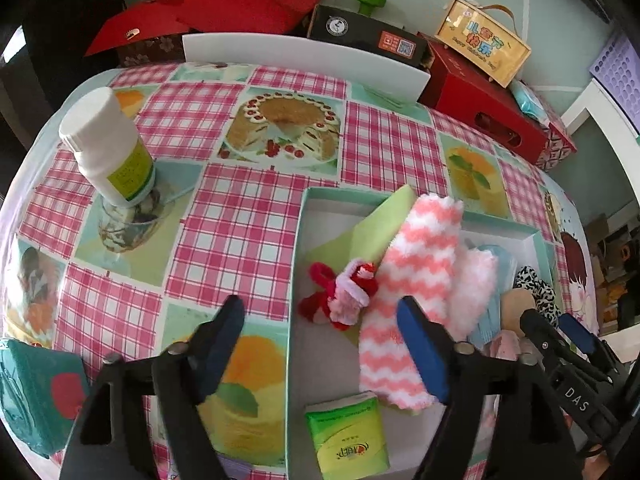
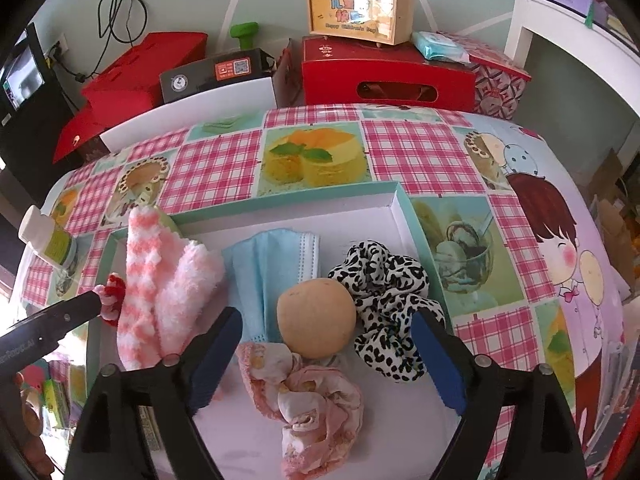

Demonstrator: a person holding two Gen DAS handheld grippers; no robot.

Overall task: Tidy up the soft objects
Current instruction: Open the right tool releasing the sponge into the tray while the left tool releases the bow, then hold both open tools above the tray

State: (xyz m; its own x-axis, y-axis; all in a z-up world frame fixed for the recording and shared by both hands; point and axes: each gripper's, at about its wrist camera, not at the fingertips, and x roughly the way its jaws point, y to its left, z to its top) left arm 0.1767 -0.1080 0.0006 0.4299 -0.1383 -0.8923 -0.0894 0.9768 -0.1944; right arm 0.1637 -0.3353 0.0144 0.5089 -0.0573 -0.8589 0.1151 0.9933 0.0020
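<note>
A shallow white tray with a teal rim [image 1: 298, 216] [image 2: 404, 204] lies on the table. In it are a pink and white fuzzy sock [image 1: 416, 280] [image 2: 160, 280], a red and pink pipe-cleaner toy [image 1: 340, 296], a green tissue pack [image 1: 348, 436], a green cloth [image 1: 380, 228], a blue face mask [image 2: 272, 264], a tan sponge ball [image 2: 316, 312], a leopard scrunchie [image 2: 392, 304] and a crumpled pink cloth [image 2: 312, 396]. My left gripper [image 1: 320, 328] is open and empty above the tray's left edge. My right gripper [image 2: 328, 344] is open and empty, over the ball and pink cloth.
A white bottle [image 1: 108, 148] stands upside down on a glass jar at the table's left. A teal box [image 1: 36, 392] lies at the near left. Red boxes [image 2: 384, 76], a black box [image 1: 360, 34] and a wooden case [image 2: 360, 8] stand behind the table.
</note>
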